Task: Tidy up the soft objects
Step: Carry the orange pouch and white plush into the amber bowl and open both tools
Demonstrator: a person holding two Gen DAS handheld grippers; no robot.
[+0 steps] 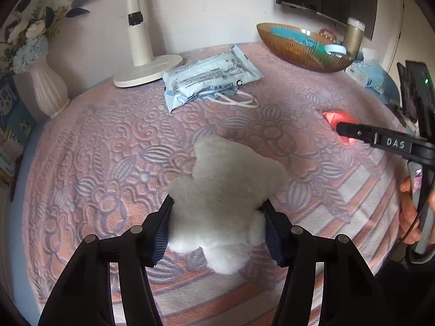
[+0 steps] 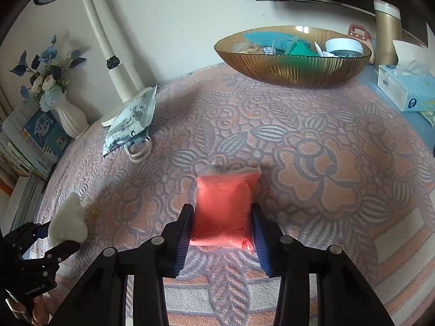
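A white fluffy plush toy lies on the pink patterned cloth. My left gripper is shut on its lower part, both pads pressed into the fur. It also shows in the right wrist view, at the far left. A soft red pouch lies mid-table. My right gripper is shut on it, pads against both sides. The red pouch and the right gripper also show at the right of the left wrist view.
An amber glass bowl holding several small items stands at the back right. A face-mask packet, a white lamp base and a white vase of flowers stand at the back left. A tissue box sits at the far right.
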